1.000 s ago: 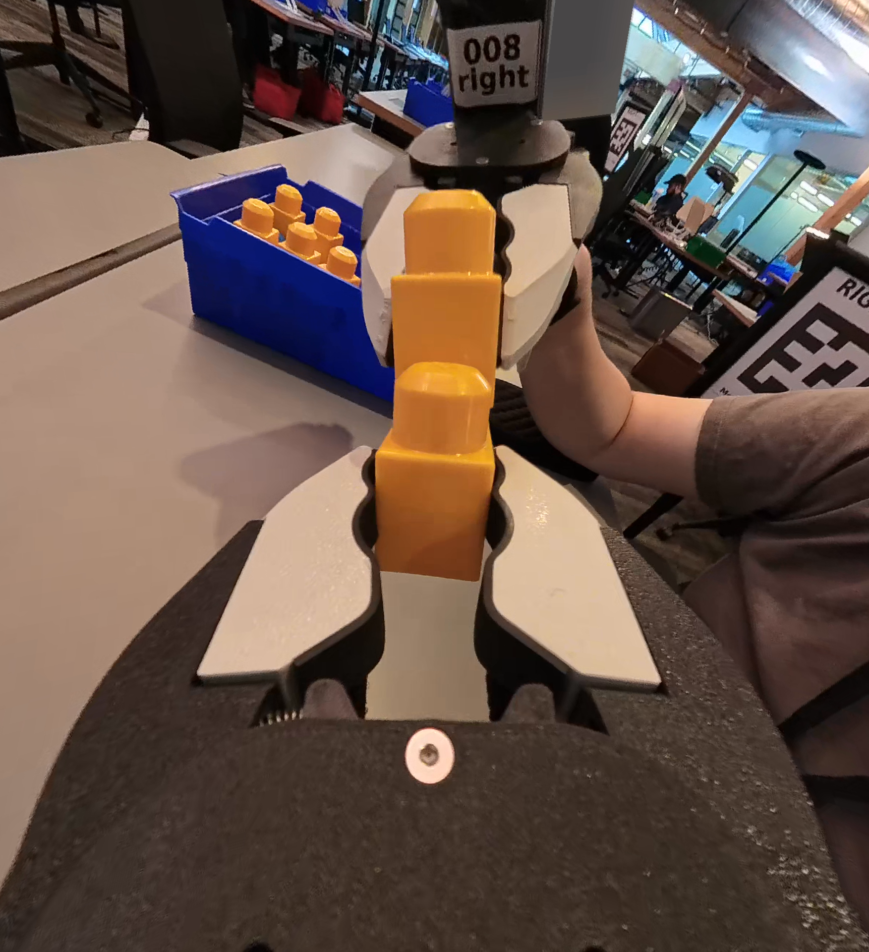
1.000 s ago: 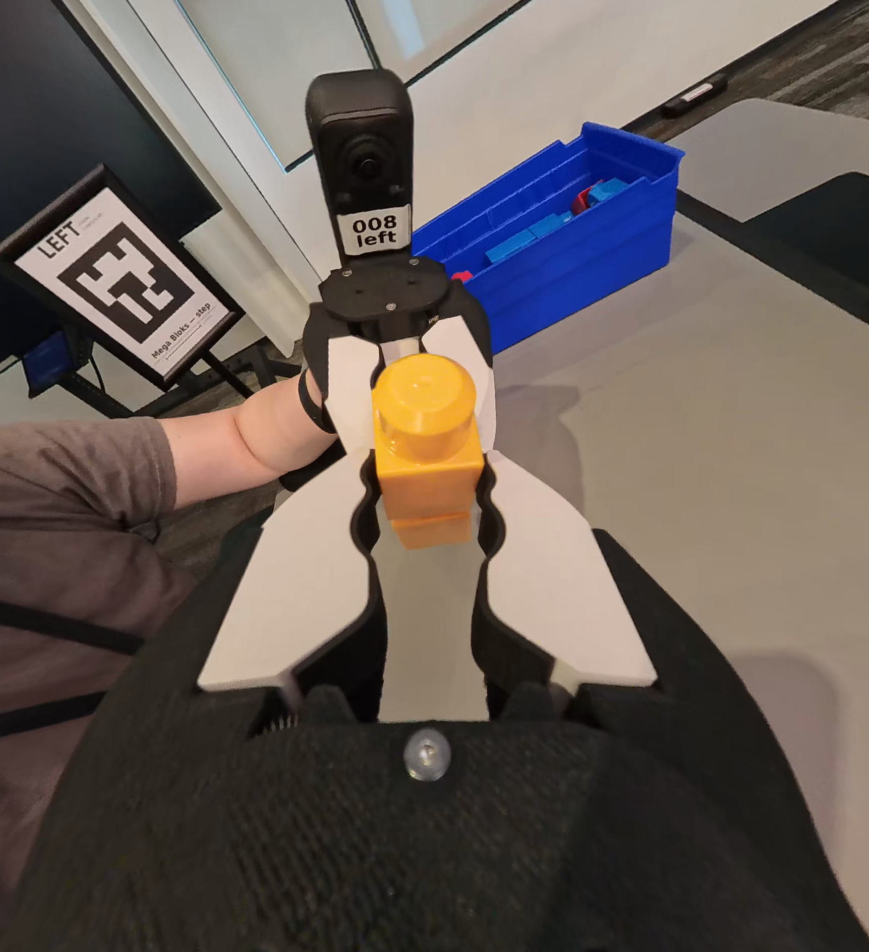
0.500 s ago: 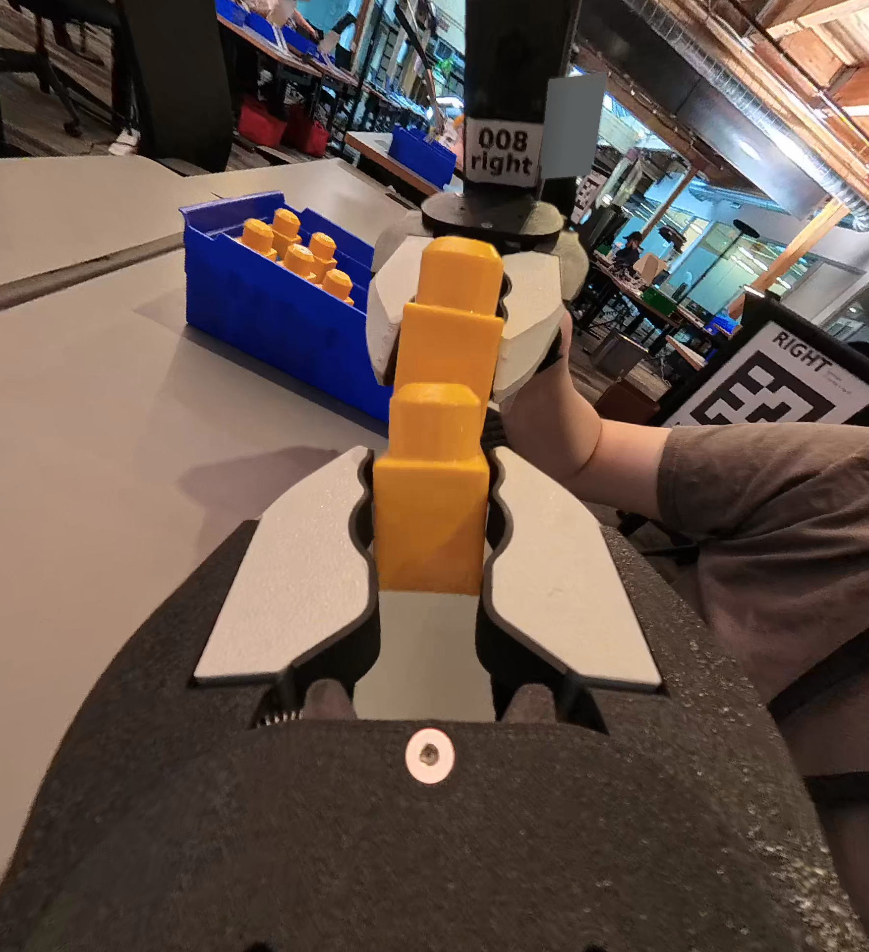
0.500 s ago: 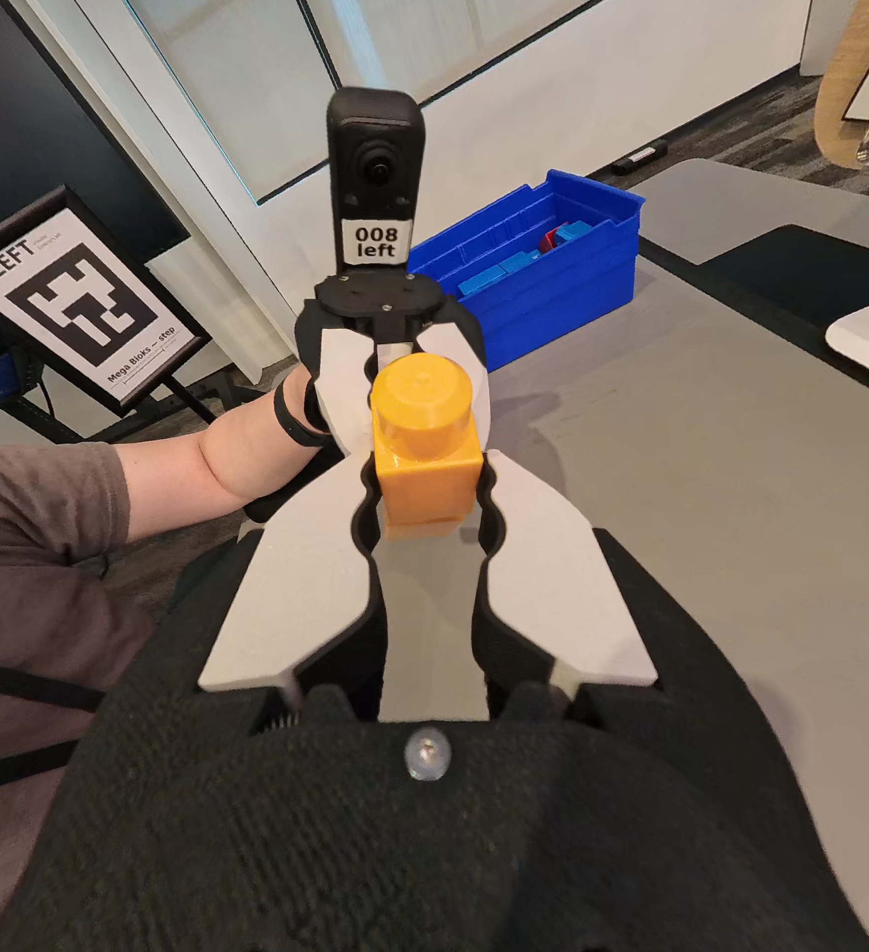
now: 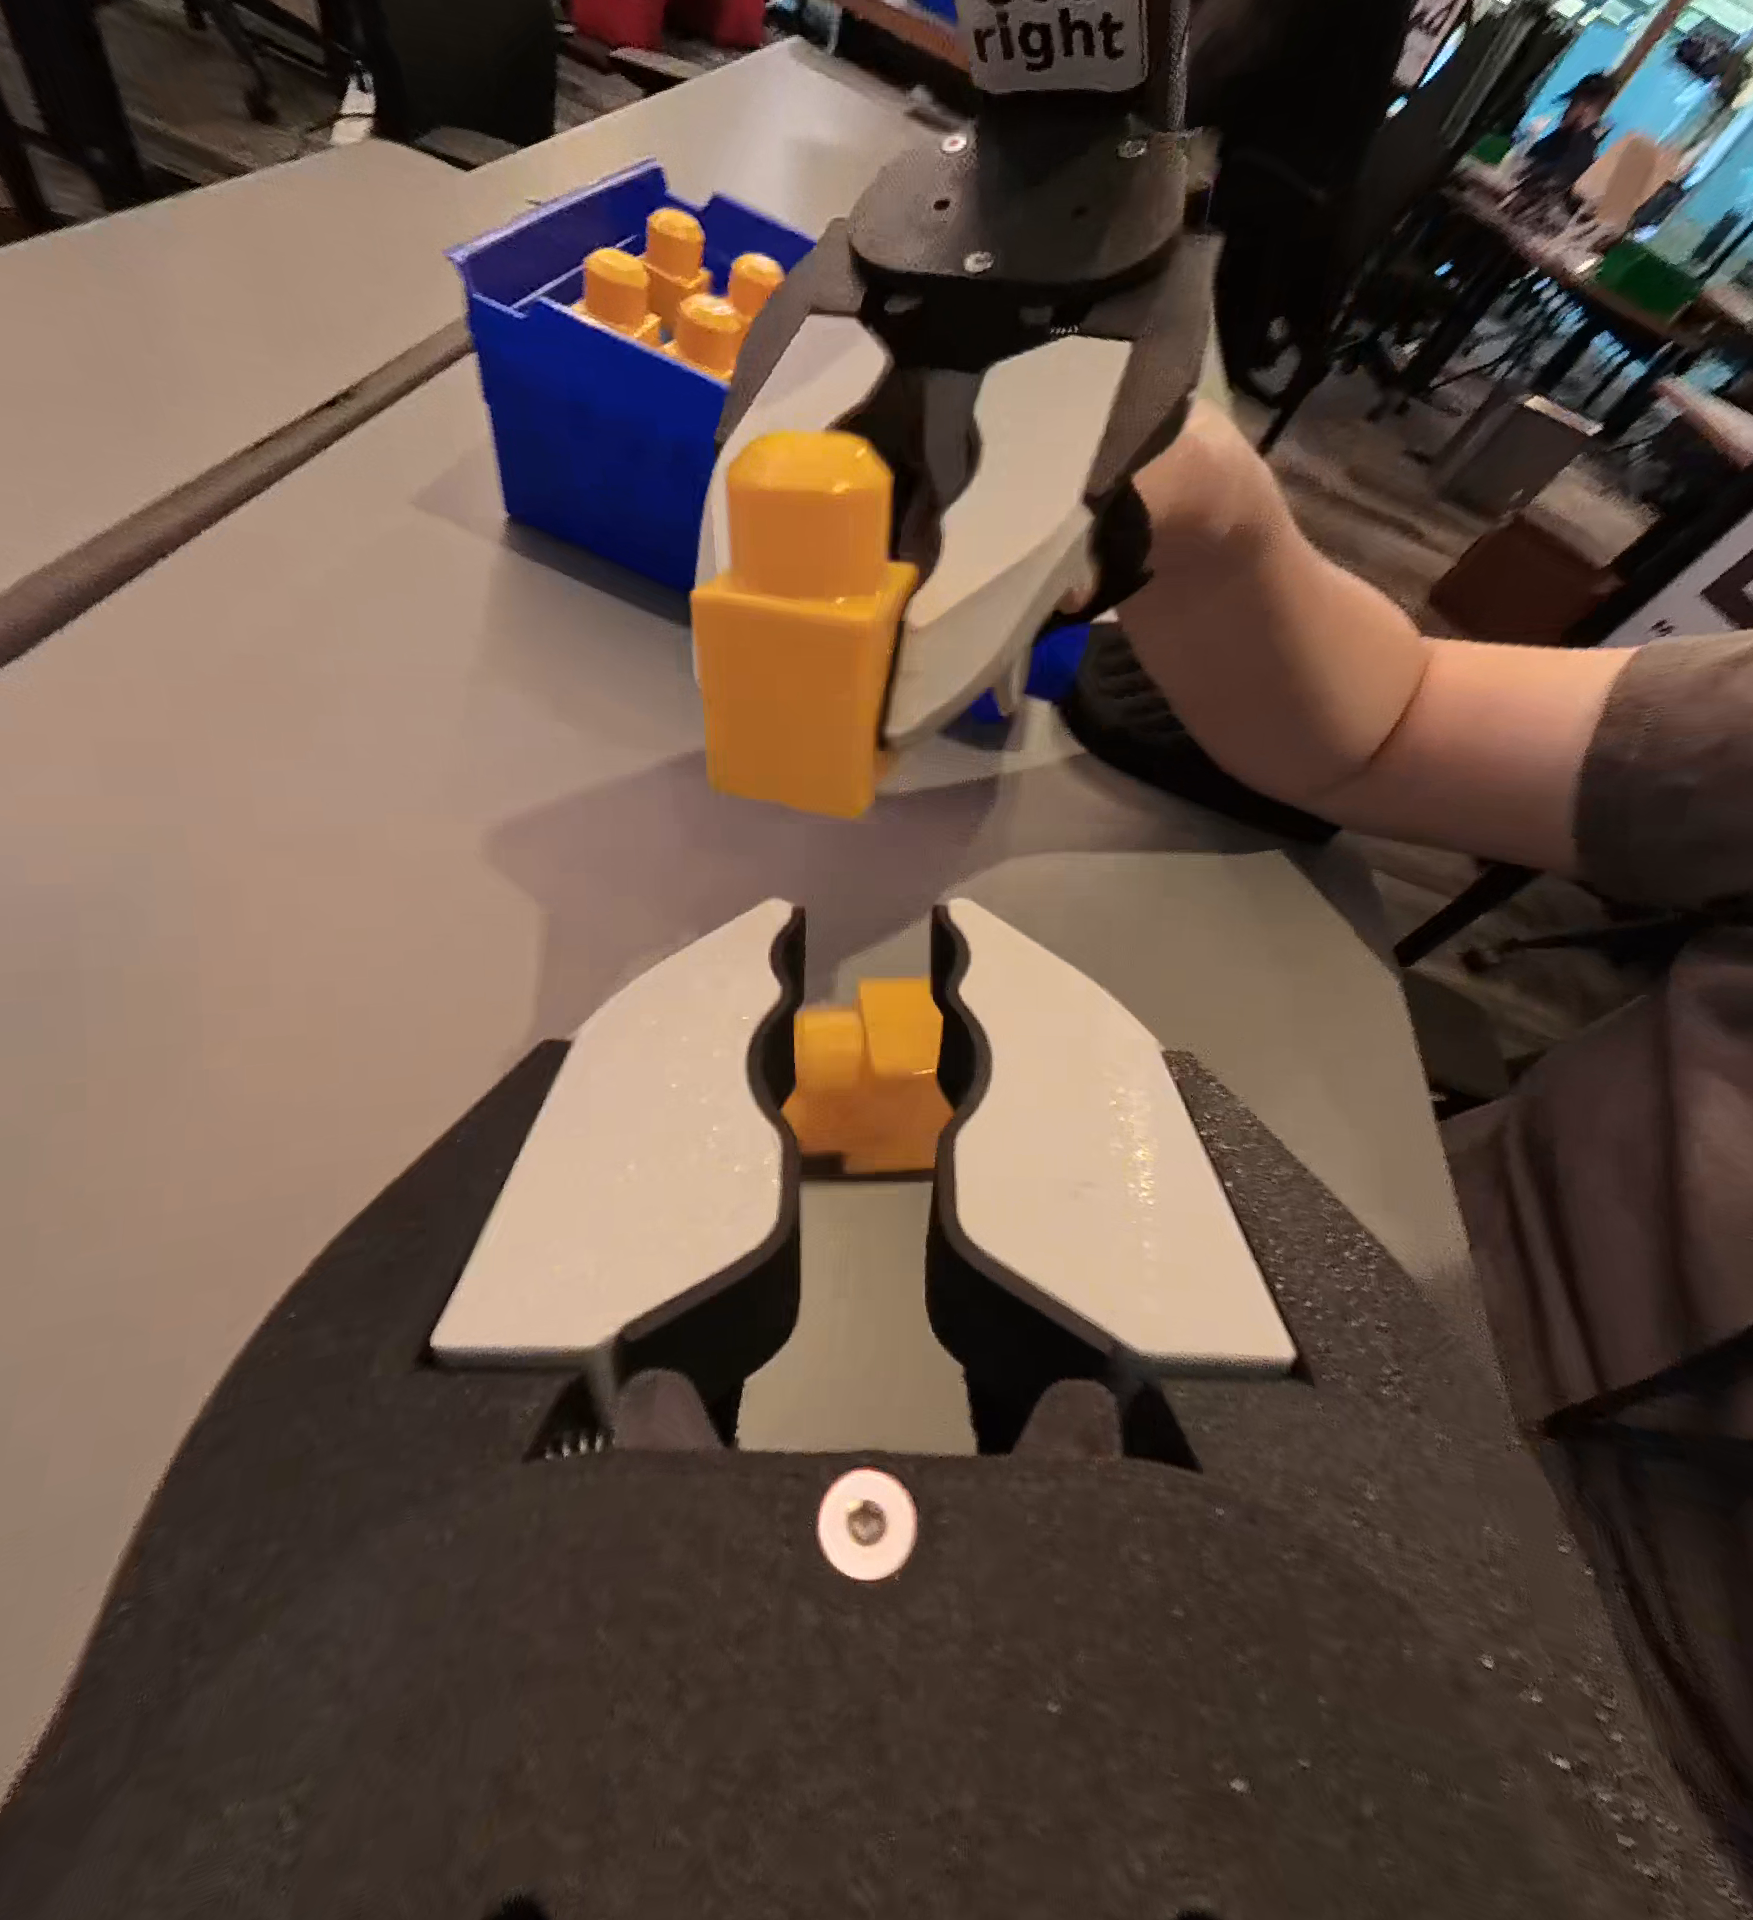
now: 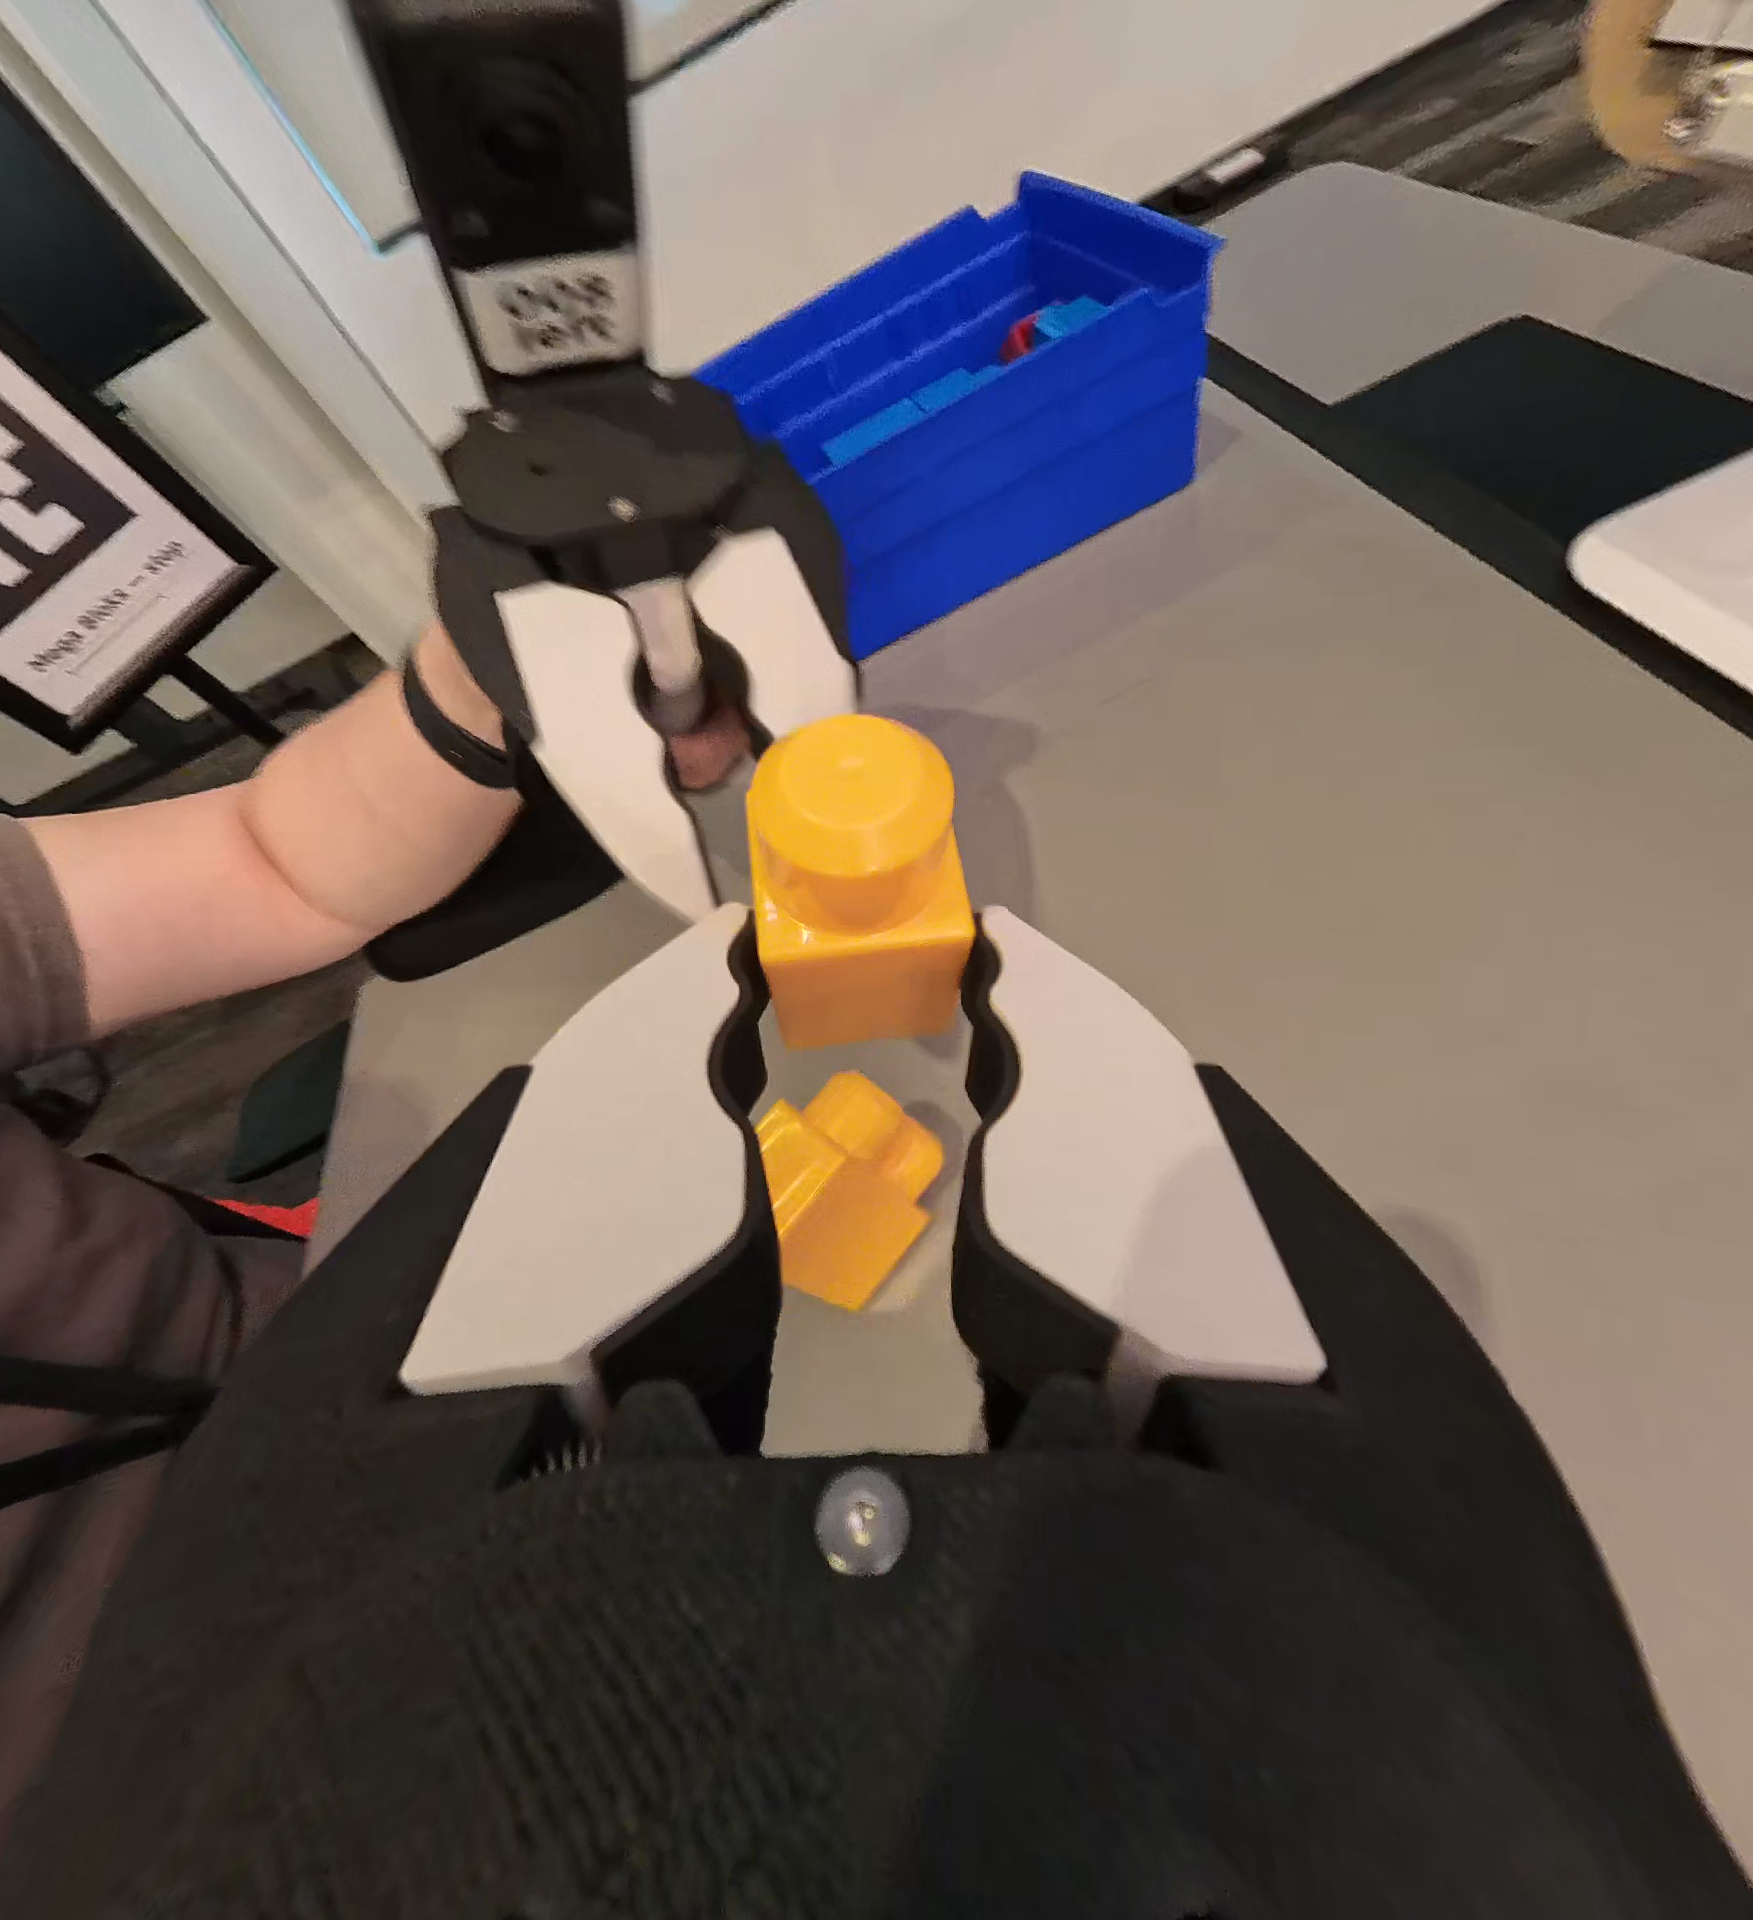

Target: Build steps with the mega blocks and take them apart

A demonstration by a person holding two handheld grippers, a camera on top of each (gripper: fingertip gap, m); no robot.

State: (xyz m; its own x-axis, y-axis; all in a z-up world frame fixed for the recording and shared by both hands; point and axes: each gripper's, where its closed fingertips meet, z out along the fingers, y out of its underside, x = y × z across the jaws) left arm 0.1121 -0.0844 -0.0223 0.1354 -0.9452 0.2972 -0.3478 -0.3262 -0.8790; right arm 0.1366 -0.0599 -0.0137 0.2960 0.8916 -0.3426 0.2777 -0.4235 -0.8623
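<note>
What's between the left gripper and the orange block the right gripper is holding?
Only bare, shadowed table, seen in the left wrist view; a second orange block lies on it, showing in the gap of the left gripper.

A grey table (image 6: 1371, 935) carries a fallen orange block (image 6: 841, 1184) and a blue bin (image 6: 1017, 457).

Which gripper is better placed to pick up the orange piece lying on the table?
Left. The left gripper is open and empty, and the fallen orange piece shows between its fingers in its own view. The right gripper is shut on a single orange block.
</note>
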